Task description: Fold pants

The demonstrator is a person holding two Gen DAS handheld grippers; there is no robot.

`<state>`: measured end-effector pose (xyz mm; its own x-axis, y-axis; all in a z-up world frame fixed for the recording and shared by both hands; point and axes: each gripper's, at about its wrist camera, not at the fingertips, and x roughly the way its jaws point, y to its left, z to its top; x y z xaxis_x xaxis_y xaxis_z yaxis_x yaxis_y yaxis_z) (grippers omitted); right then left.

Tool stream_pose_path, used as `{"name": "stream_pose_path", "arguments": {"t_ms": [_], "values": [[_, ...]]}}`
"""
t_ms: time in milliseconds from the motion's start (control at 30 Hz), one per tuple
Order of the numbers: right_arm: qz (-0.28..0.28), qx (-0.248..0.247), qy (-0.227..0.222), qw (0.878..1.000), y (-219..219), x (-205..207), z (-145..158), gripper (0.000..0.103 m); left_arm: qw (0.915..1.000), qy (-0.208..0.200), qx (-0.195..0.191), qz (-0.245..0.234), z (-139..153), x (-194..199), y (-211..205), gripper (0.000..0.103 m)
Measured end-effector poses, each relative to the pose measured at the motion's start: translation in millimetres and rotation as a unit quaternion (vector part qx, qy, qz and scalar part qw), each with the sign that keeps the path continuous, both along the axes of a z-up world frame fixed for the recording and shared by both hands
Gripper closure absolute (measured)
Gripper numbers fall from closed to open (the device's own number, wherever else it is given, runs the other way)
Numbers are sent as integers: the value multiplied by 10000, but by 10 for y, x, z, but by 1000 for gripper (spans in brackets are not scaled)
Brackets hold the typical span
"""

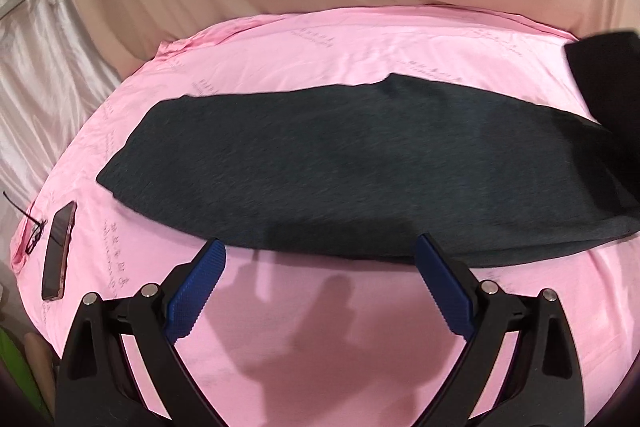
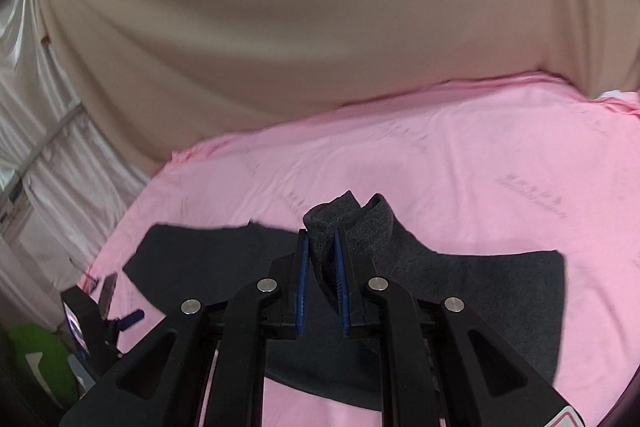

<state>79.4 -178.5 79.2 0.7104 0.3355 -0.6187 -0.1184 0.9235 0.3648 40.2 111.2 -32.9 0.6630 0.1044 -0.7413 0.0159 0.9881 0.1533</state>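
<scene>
R tongs point(image 2: 321, 259) clamped on a bunched end of the pants point(image 2: 460, 291), dk grey knit, fabric pinched betw. the blue pads point(image 2: 303, 279) and lifted clear of the rest. L tongs point(image 1: 320, 259) spread wide, nothing betw. them, hovering just beside the near long edge of the pants point(image 1: 340, 167), not touching. Pants laid lengthwise across the middle of the pink-sheeted bed point(image 1: 280, 59), already narrowed to one long strip; right end raised in the R grip. Phone point(image 1: 59, 251) and a black cable near the bed's left edge, well apart from the cloth. Beige drape behind the far edge. Step in hand, prob.: carrying the held end over toward the opposite end, i.e. the crosswise fold. Next calls for: keeping the grip firm, laying the end down square on the far end w/ edges matched, L tongs pinning or smoothing the strip so it doesn't drag along.
</scene>
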Motion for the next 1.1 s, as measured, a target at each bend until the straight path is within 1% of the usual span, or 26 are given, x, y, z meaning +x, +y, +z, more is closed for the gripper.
{"name": "stream_pose_path", "arguments": {"t_ms": [67,167,300,367,433,533,600,667,700,733,767,800,833,867,900,967,1000,1067,1100], "values": [[184,-88,229,9995,229,81,-206,91,10000,23,-41,84,-25,-11,101,10],[341,-183,542,9978,463,141,-529,91,9998,41,-105,182,-44,-12,211,10],[386,-176,939,9947,580,180,-903,91,9995,59,-141,285,-66,15,327,10],[383,-128,1034,9938,572,179,-993,91,9993,70,-188,317,-77,29,367,10],[379,-99,1004,9942,569,176,-962,91,9992,91,-228,326,-86,45,393,10],[394,-76,679,9969,569,169,-703,91,9988,100,-348,331,-73,70,432,10],[554,-128,482,9972,680,201,-549,91,9986,73,-401,348,-52,71,448,10],[775,-180,522,9955,848,261,-578,91,9984,40,-422,378,-25,80,471,10],[919,-309,613,9934,965,292,-663,89,9983,28,-425,392,-16,85,481,10],[1101,-505,739,9899,1085,313,-785,83,9983,19,-425,408,-11,91,491,10],[1288,-747,901,9847,1199,311,-946,79,9982,26,-418,435,-13,98,504,10],[1384,-925,985,9811,1267,274,-1051,70,9981,44,-415,455,-18,103,519,10],[1371,-1077,774,9816,1278,184,-1030,66,9981,55,-414,464,-22,104,532,10],[1410,-1184,686,9805,1261,79,-960,59,9981,67,-397,475,-26,99,550,10],[1408,-1179,569,9813,1209,-10,-867,52,9981,74,-369,486,-29,93,571,10],[1282,-1077,255,9855,1025,-161,-641,51,9981,78,-356,506,-33,89,618,10],[1179,-1075,212,9870,942,-174,-565,51,9978,83,-372,536,-38,96,638,10],[963,-1162,198,9884,846,-107,-515,51,9973,92,-462,565,-39,118,659,10],[937,-1255,229,9874,843,-44,-544,51,9970,93,-518,566,-35,127,662,10]]}}
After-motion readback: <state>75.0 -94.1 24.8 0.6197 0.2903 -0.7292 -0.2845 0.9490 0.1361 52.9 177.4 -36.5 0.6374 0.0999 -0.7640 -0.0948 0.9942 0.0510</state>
